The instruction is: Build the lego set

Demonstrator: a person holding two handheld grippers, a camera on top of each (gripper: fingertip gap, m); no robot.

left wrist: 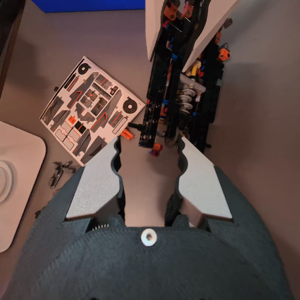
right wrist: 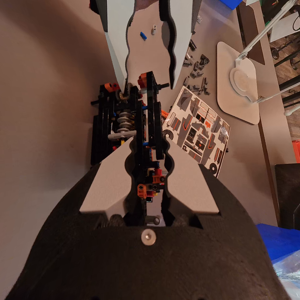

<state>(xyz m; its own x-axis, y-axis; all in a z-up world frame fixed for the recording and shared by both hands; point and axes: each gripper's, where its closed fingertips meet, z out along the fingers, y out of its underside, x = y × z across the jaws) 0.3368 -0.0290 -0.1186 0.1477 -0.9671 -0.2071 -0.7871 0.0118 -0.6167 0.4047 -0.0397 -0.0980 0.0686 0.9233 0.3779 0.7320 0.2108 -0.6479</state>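
A black lego chassis (left wrist: 154, 90) with a grey spring shock (left wrist: 185, 100) and orange, red and blue connectors lies on the brown table. My right gripper (right wrist: 148, 141) is shut on the chassis (right wrist: 100, 129), with its jaws across the black beams; it also shows at the top of the left wrist view (left wrist: 168, 60). My left gripper (left wrist: 150, 142) is open and empty at the chassis's opposite end. In the right wrist view the left gripper (right wrist: 148, 84) has one fingertip (right wrist: 124, 84) at a gear on that end.
A sticker sheet (left wrist: 92, 110) lies beside the chassis, with an orange pin (left wrist: 127, 134) at its edge. Several loose grey pieces (right wrist: 198, 69), a blue pin (right wrist: 143, 35) and a grey pin (right wrist: 153, 29) lie beyond. A white stand base (right wrist: 238, 84) and blue bins (right wrist: 284, 243) flank the area. There is about 8 cm between the tips of the two grippers. The right gripper is farther from the orange pin (left wrist: 127, 134), some 11 cm, than the left, some 5 cm.
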